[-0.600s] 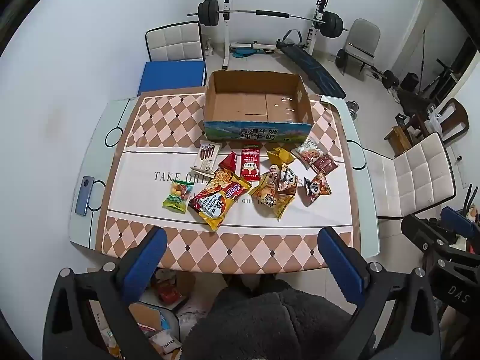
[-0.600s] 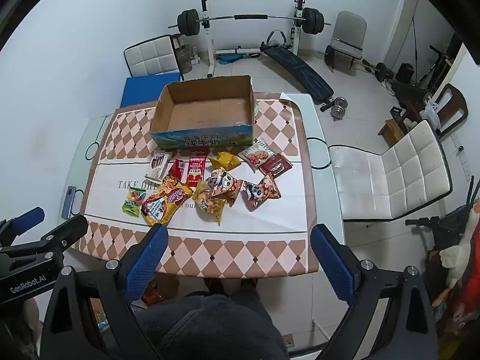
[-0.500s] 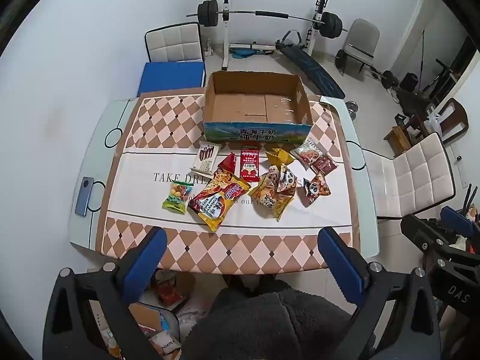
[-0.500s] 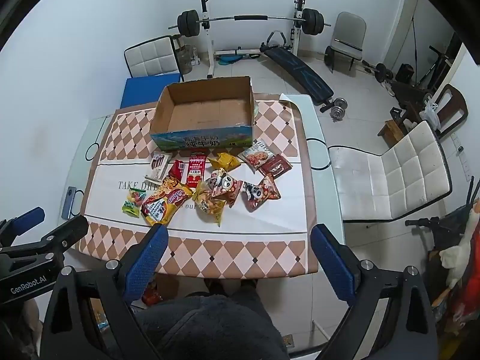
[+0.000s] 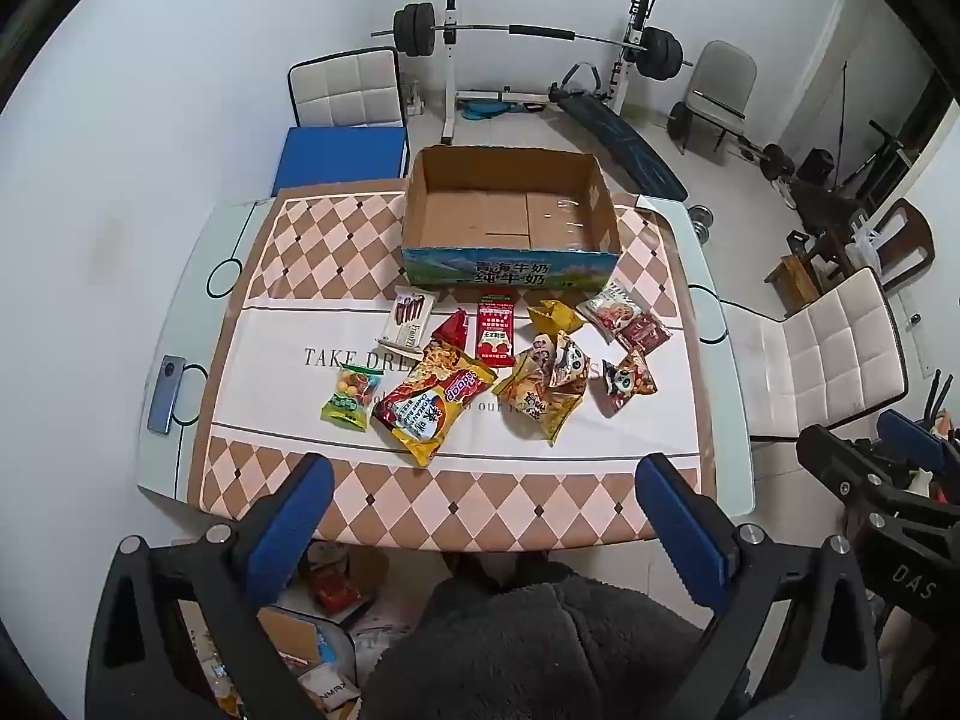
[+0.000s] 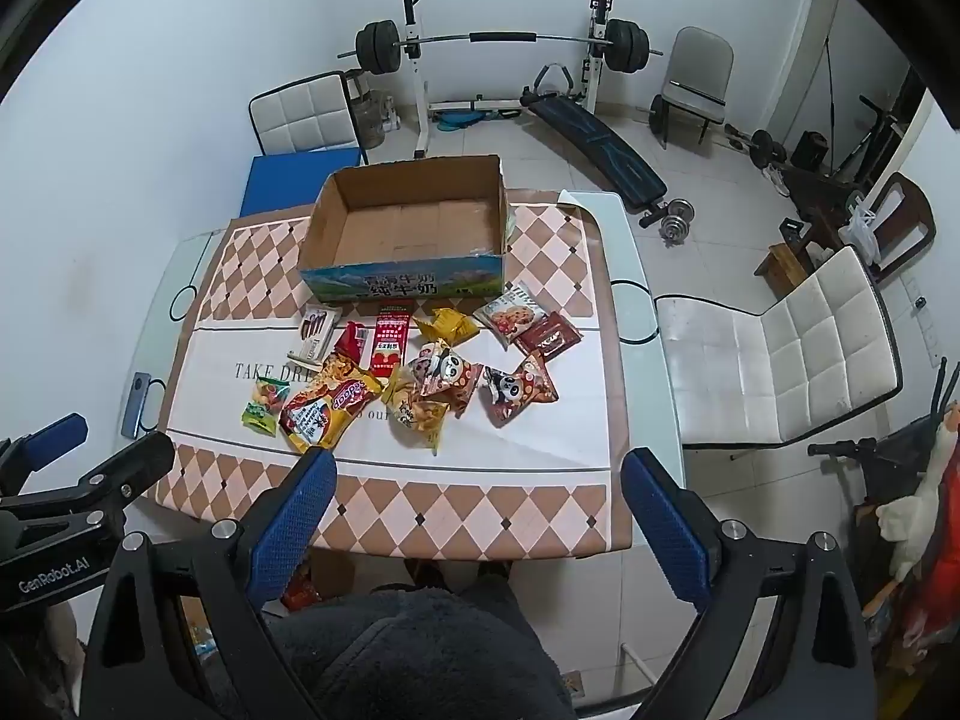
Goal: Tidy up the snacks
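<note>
snacks just in front of the empty box look light, crinkly, best pinched by an edge; both tongs gape wide, empty.

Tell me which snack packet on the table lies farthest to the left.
It is the small green candy bag, with round coloured sweets printed on it. It lies alone at the left end of the group, beside the big yellow chips bag; all other packets lie further right.
</note>
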